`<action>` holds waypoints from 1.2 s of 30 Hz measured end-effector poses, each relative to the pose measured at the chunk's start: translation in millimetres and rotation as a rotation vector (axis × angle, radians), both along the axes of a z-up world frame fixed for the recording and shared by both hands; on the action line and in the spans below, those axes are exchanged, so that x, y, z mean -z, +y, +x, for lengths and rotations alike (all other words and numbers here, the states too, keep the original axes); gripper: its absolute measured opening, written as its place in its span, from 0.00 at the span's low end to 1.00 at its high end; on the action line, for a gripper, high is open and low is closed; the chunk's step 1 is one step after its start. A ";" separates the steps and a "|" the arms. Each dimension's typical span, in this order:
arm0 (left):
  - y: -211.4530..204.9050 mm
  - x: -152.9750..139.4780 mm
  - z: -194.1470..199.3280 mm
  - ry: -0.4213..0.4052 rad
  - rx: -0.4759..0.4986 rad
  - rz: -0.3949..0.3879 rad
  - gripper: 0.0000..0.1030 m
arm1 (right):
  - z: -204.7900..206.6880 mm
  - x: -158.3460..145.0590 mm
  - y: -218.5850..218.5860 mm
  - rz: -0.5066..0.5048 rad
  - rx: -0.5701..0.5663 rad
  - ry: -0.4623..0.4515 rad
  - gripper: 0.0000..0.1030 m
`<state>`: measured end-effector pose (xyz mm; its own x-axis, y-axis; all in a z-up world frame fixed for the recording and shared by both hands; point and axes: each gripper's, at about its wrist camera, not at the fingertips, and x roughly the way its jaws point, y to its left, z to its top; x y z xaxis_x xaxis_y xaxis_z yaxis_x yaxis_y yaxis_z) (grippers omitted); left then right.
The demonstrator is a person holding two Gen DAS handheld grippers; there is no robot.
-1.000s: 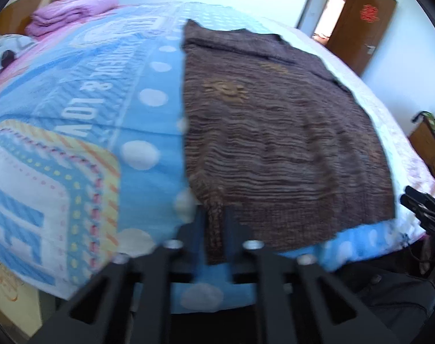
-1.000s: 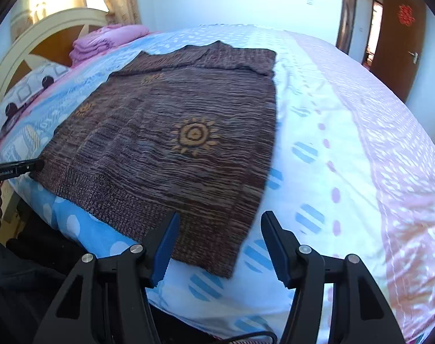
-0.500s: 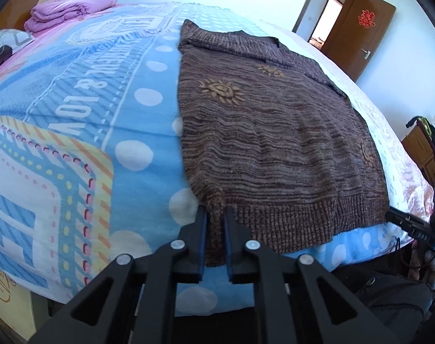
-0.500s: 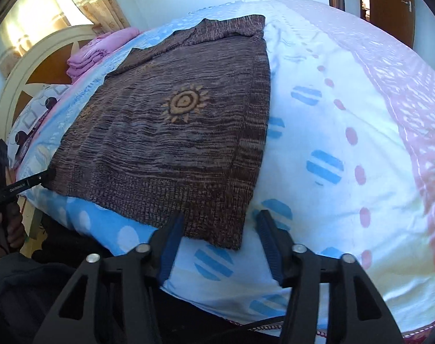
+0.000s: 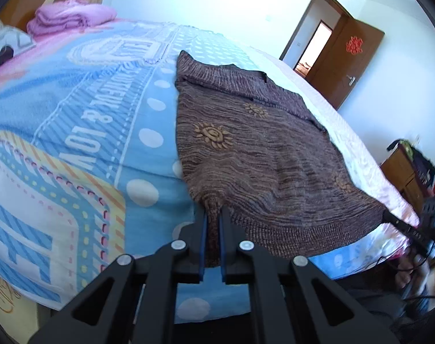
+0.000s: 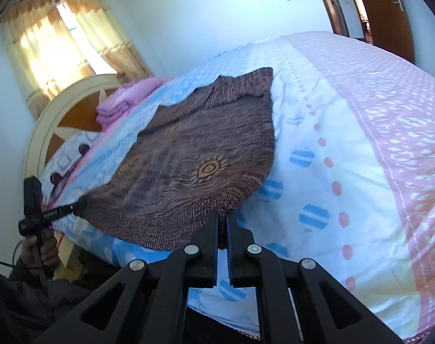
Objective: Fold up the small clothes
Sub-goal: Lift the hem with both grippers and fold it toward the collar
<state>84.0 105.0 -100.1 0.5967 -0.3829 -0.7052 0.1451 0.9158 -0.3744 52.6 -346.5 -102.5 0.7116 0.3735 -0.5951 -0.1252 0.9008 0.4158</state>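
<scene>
A brown knitted sweater with orange sun motifs lies spread on the bed, and its near hem is lifted off the sheet. My left gripper has its jaws closing, pinched on the hem's left corner. My right gripper has its jaws closing on the right corner of the sweater, and the knit bunches between its pads. Each gripper also shows in the other's view: the right gripper at the far hem corner, the left gripper likewise, held by a person's hand.
The bed has a blue, pink and white patterned sheet. Folded pink bedding sits near the headboard. A brown door stands open beyond the bed. A wooden cabinet stands at the right.
The right gripper's jaws went from wide open to shut on the sweater's right hem corner. Both grippers have risen a little, lifting the hem off the bed.
</scene>
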 end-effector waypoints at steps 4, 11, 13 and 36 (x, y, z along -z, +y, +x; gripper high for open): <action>-0.6 -5.5 1.0 -0.008 0.007 -0.019 0.07 | 0.1 -9.4 1.5 0.014 -0.006 -0.031 0.04; 2.6 -21.3 17.7 -0.039 -0.009 -0.058 0.07 | 11.3 -32.7 -0.9 0.062 -0.001 -0.086 0.04; 4.7 -28.6 23.5 -0.054 -0.015 -0.065 0.07 | 16.9 -40.6 -2.0 0.066 0.009 -0.102 0.04; 0.4 -90.7 141.8 -0.183 -0.089 -0.054 0.07 | 142.8 -121.0 -13.6 0.049 0.075 -0.239 0.04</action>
<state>225.8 105.5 -9.4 0.7461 -0.3576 -0.5617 0.1348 0.9072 -0.3985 195.4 -360.1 18.5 0.8566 0.3390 -0.3889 -0.1591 0.8906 0.4260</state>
